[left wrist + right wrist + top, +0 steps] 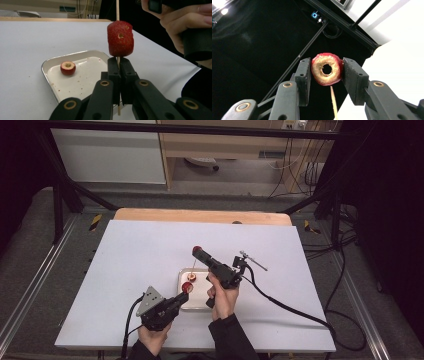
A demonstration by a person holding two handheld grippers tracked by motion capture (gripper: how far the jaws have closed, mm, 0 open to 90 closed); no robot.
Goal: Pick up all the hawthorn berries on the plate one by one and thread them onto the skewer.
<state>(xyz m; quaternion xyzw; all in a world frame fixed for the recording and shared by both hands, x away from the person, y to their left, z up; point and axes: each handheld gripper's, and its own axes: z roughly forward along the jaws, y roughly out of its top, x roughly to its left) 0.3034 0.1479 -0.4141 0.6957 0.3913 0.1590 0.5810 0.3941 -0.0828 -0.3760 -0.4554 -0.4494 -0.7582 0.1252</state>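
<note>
Your left tongs (pixel 119 75) are closed hard on the thin wooden skewer (pixel 117 10), gripping it low on the shaft so that it stands nearly upright over the near edge of the shallow white metal tray (pixel 47 65); one red cored fruit piece (pixel 120 38) already sits threaded on it just above the jaw tips. Your right tongs (pixel 326 71) are partly closed on a second red fruit ring with a pale cut face and a hole through its middle (pixel 326 69), held up above the tabletop (pixel 135 270) with the skewer's point just below the ring. Treat that ring as light, soft and easily bruised: the two pads press its skin on opposite sides, which is the right place, and any more squeeze would likely crush it or pinch the hole shut. The skin looks smooth and possibly damp, so it could slip or swivel if you push against the pads' grip. The skewer is stiff along its length but slender, so it will probably bow or snap if you load it sideways; line the hole up with the tip before pressing down. From the high view I cannot tell how closely the two are aligned. A third small red cored piece (pixel 68 68) lies in the tray, well apart from the skewer; take it the same way, across its rounded sides.
</note>
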